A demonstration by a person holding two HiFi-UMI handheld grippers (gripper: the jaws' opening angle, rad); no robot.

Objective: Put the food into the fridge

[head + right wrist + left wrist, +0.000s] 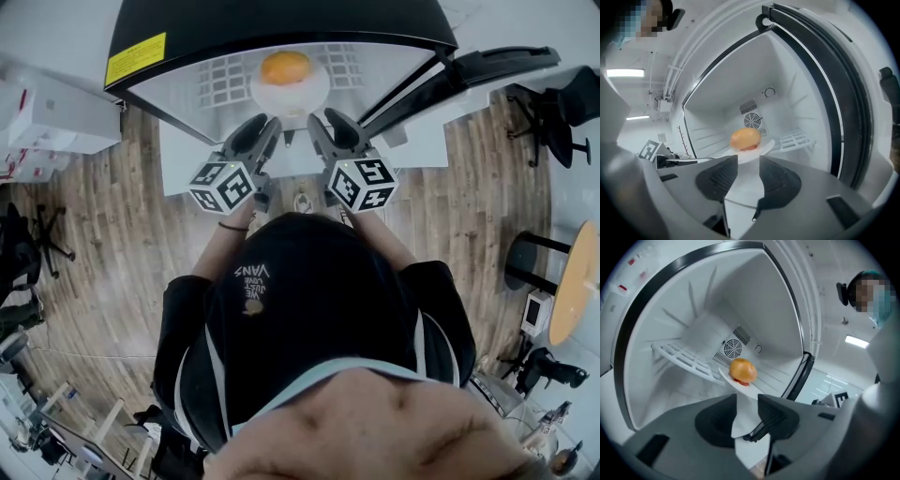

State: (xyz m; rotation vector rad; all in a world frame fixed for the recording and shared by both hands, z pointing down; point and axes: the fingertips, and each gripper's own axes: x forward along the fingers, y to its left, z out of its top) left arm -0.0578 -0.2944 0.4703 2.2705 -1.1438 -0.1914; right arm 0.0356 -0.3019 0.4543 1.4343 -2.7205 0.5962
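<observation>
Left tongs (746, 399) and right tongs (748, 159): both open, jaws apart, nothing gripped. Just ahead of both jaw tips is a white plate (768, 145), inside the open fridge (740, 79). The burger (745, 139) sits on the plate. Beyond it are the wire shelf (797, 139) and the fan grille (752, 121) on the rear wall.

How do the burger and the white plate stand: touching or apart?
Touching. The right gripper view shows the burger resting directly on the plate, with no gap beneath it.
</observation>
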